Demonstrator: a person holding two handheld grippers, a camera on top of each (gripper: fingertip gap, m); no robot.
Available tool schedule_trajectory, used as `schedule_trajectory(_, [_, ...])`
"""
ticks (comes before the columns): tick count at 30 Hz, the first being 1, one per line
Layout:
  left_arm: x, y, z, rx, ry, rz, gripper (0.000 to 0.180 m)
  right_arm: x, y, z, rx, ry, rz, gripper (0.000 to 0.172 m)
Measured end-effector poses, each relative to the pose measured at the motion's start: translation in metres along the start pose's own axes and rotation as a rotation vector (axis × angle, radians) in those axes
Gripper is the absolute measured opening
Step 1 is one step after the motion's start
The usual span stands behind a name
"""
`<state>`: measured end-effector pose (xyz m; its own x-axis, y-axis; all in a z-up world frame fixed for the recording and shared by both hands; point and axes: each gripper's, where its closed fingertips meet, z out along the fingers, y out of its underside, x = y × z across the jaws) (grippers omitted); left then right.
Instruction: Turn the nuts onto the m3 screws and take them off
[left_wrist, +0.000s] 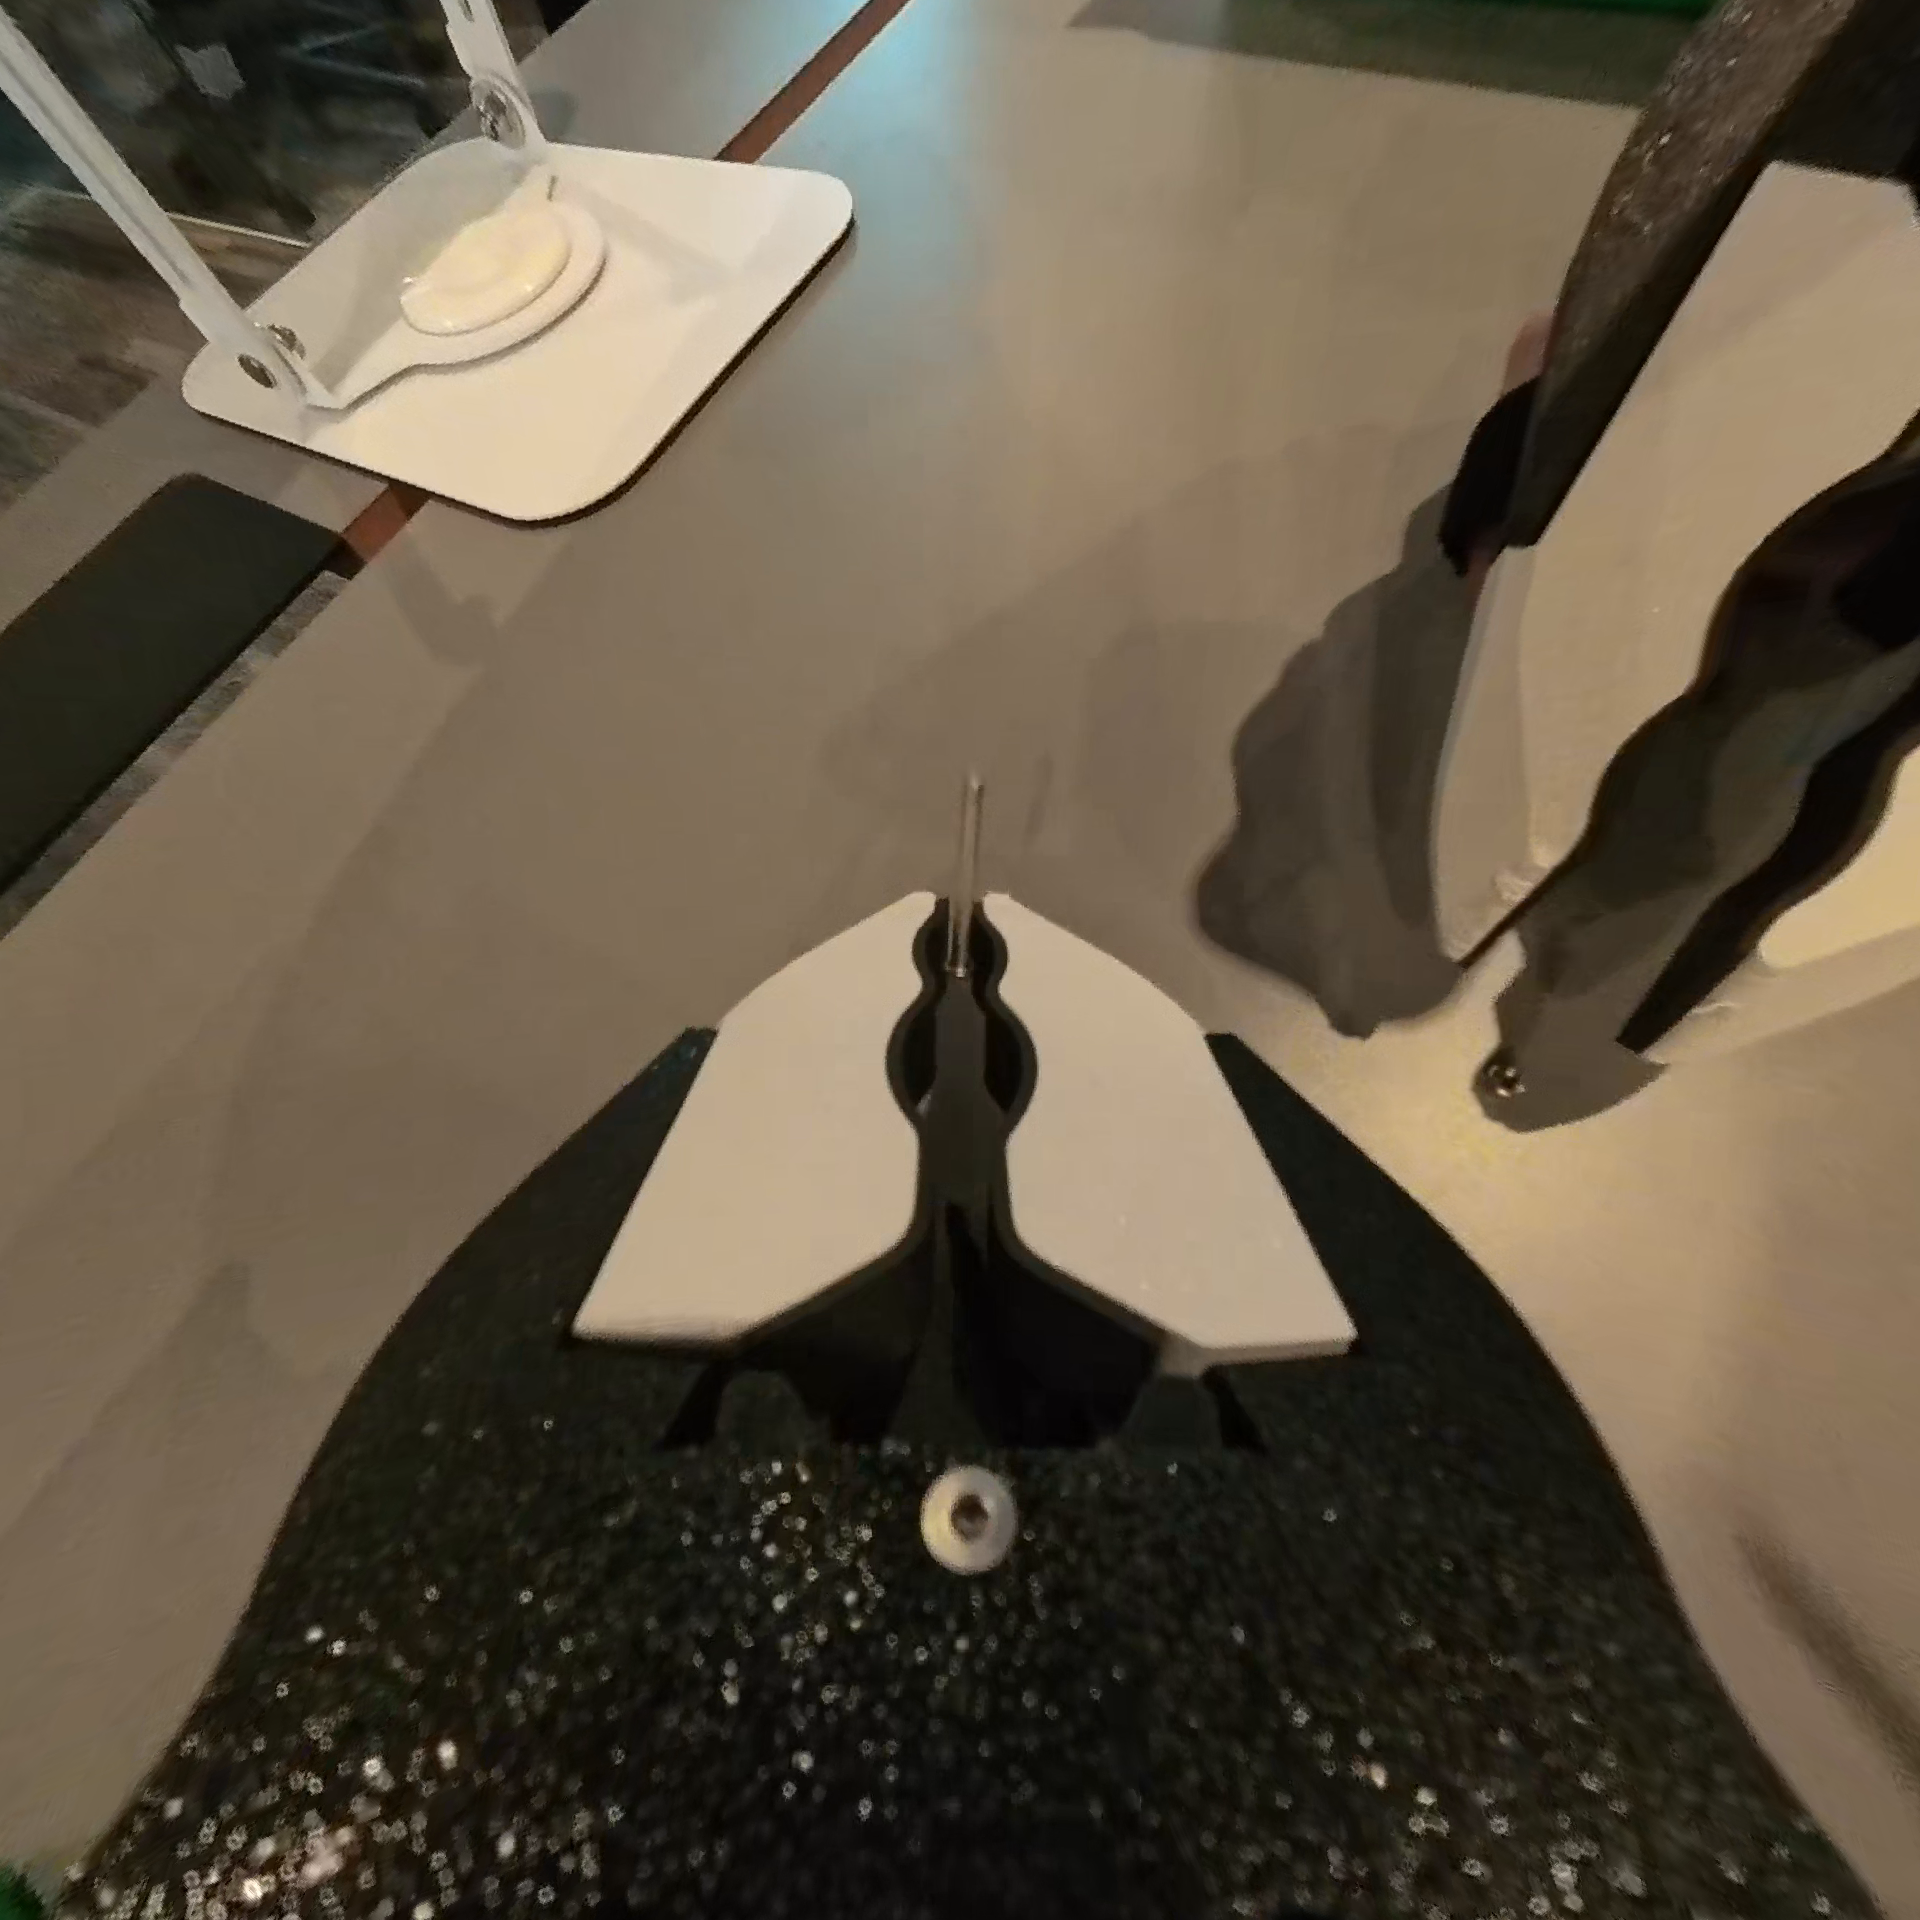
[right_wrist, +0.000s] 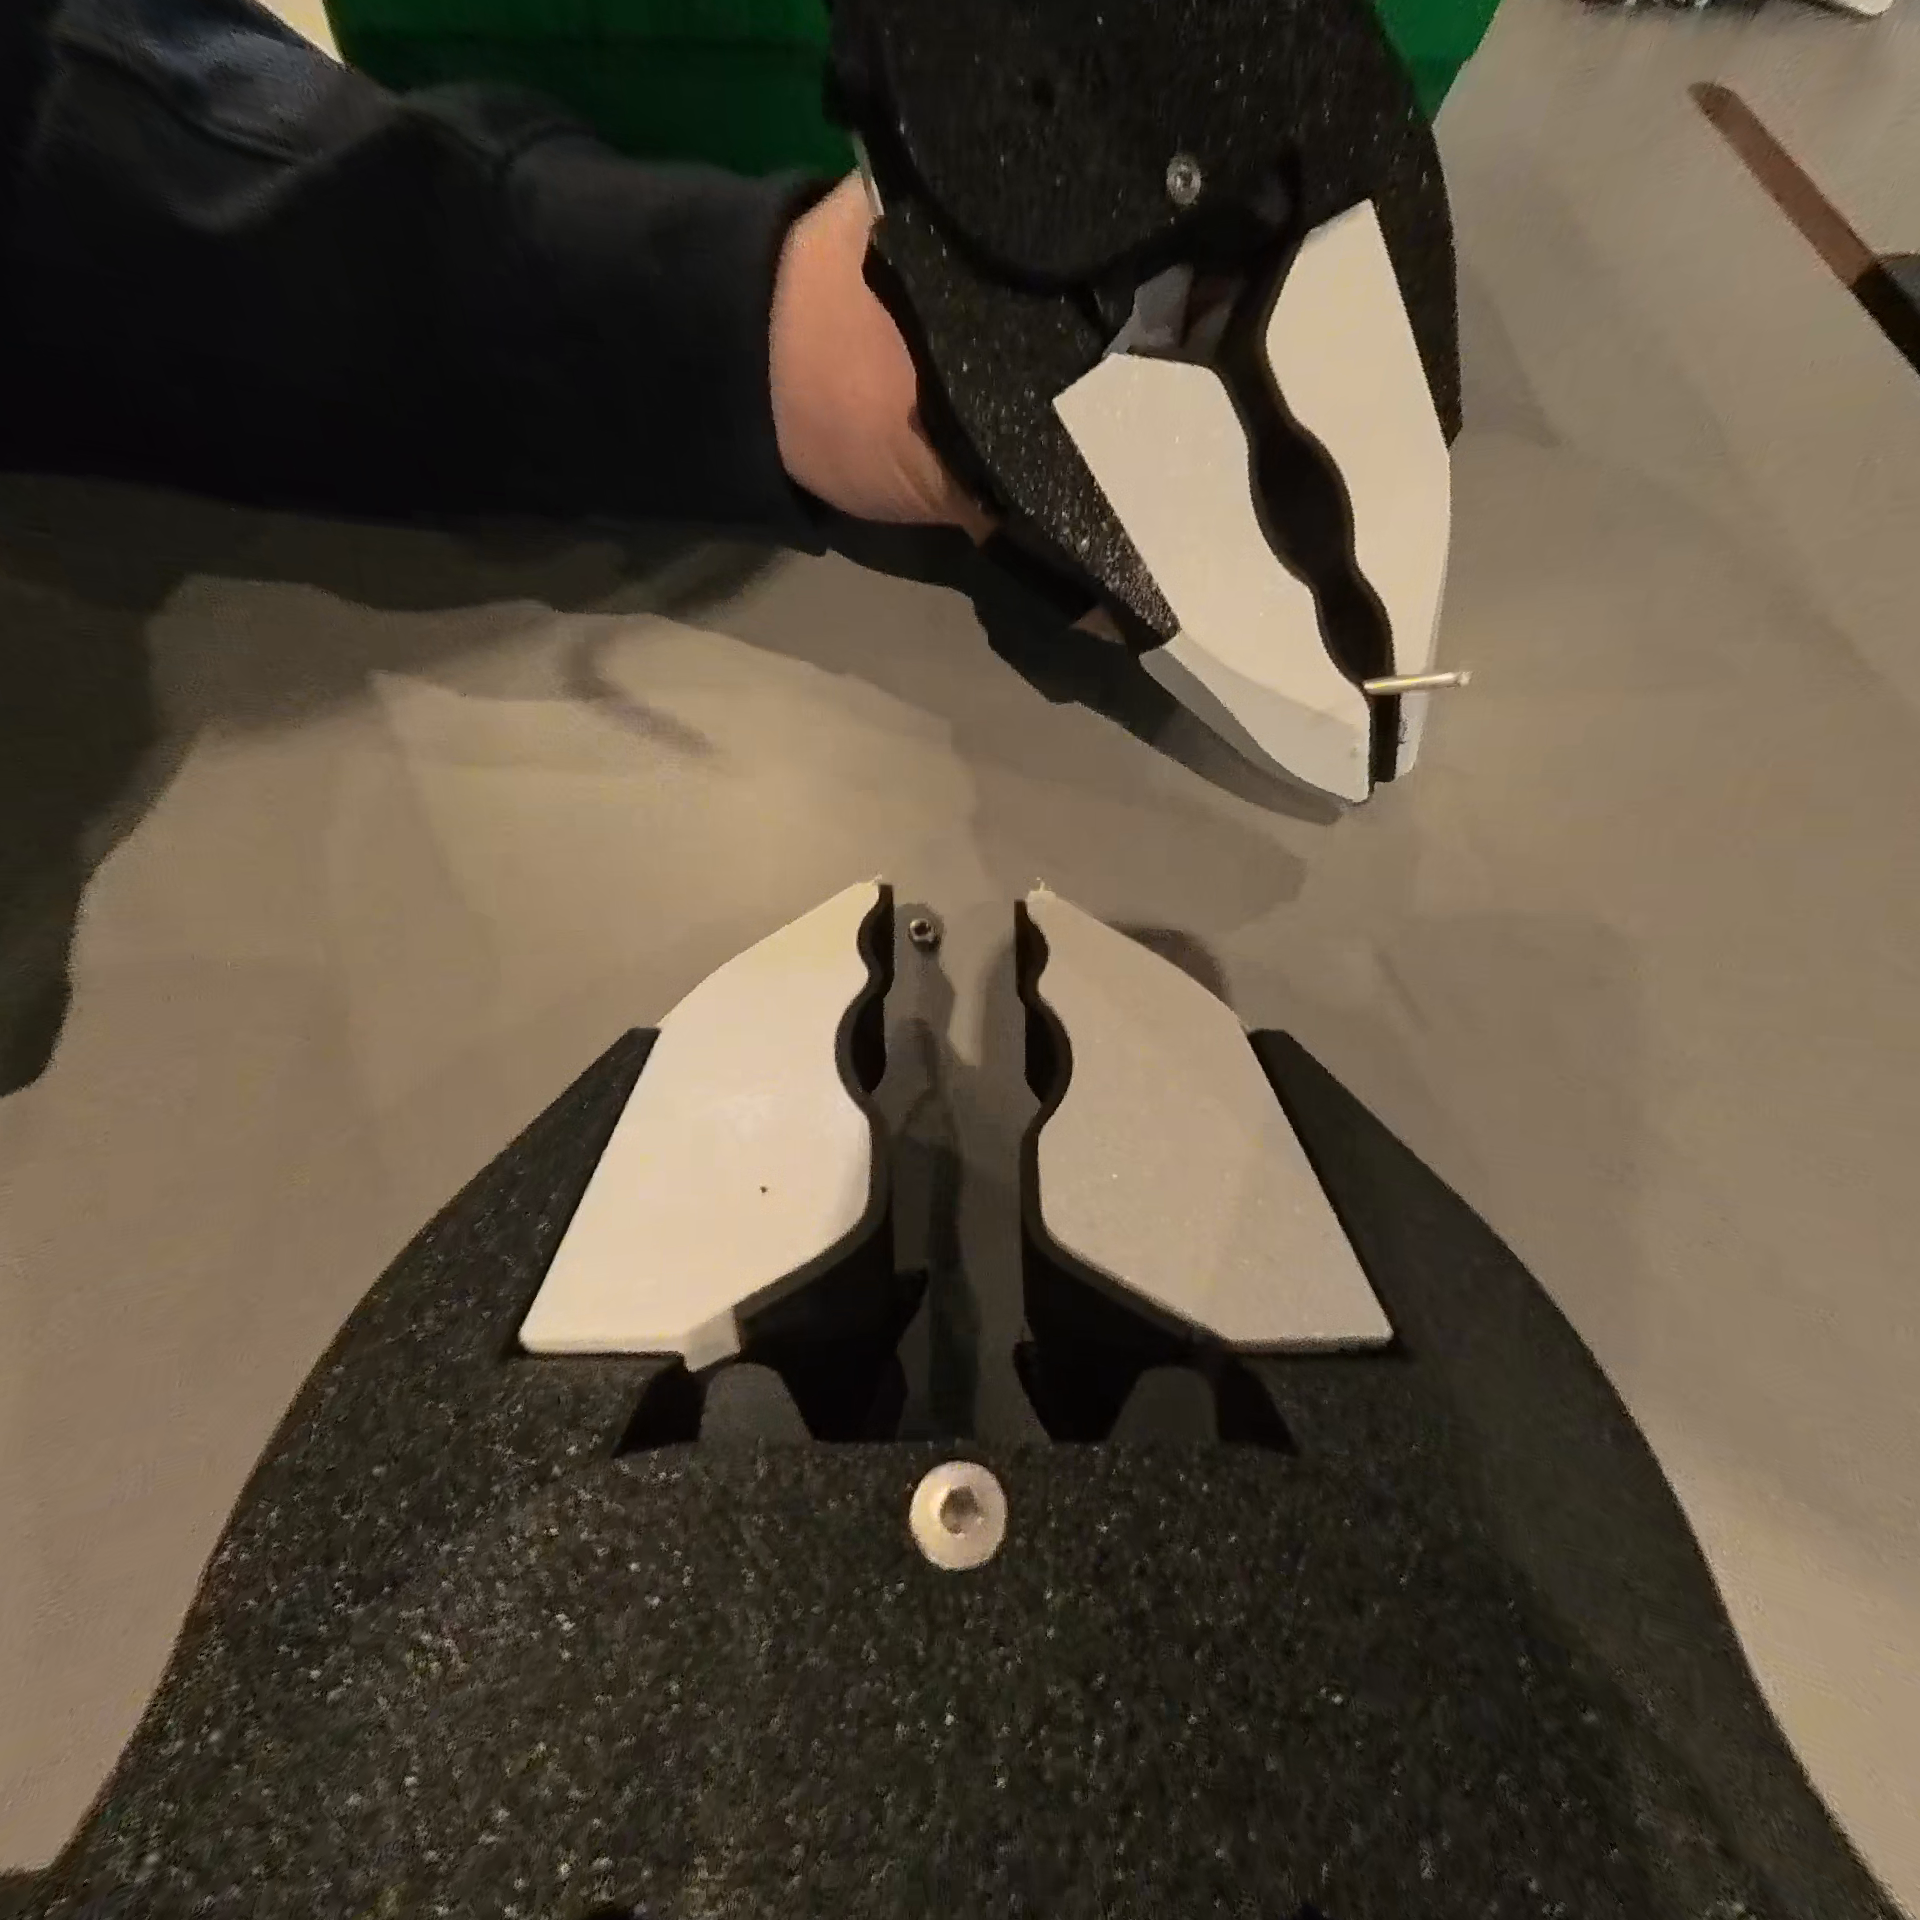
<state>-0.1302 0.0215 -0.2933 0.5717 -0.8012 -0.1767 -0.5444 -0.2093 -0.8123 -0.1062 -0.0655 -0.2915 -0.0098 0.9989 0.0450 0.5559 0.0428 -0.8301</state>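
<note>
Steel nut (right_wrist: 923, 932) lying flat on the counter (right_wrist: 1558, 1039), hole up, inside the spread jaws of the right gripper (right_wrist: 954, 902). Sits close beside the left pad (right_wrist: 878, 914), apart from the right pad (right_wrist: 1034, 920); neither pad visibly pressing, so not held. Thin steel m3 screw (right_wrist: 1418, 682) up and to the right of the nut, off the counter, pinched near its head end by the pressed-together jaws of the left gripper (right_wrist: 1387, 717). Screw long axis crosswise to those jaws, free threaded end poking out sideways, away from the nut and the person's hand (right_wrist: 862, 395). From the left wrist view, same screw (left_wrist: 969, 883) sticking straight out ahead past the tips, right gripper (left_wrist: 1558, 1049) low at the right with the nut (left_wrist: 1501, 1081) at its tip.

Key relation, as a judgement: nut nearer the right gripper than anything else, already between its jaws; likely needs closing on the nut flats, lifting, then lining the hole up with the screw's free end. Risk of the nut skidding on the smooth top or tipping on edge.

Counter matte grey-beige, bare around the nut. Farther off from the nut: white lamp base (left_wrist: 540, 312) with a white arm, brown strip (left_wrist: 790, 114) along the counter edge, dark sleeve (right_wrist: 364, 312), green patch behind.
</note>
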Motion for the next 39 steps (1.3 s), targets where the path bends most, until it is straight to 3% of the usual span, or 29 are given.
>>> schedule_trajectory(23, [0.002,0.006,0.004,-0.050,0.004,0.014,0.004,-0.006,0.016,0.009,-0.131,-0.016,-0.047,0.023])
schedule_trajectory(39, [0.004,0.009,0.006,-0.075,0.006,0.035,0.003,-0.007,0.015,0.011,-0.135,-0.038,-0.036,0.011])
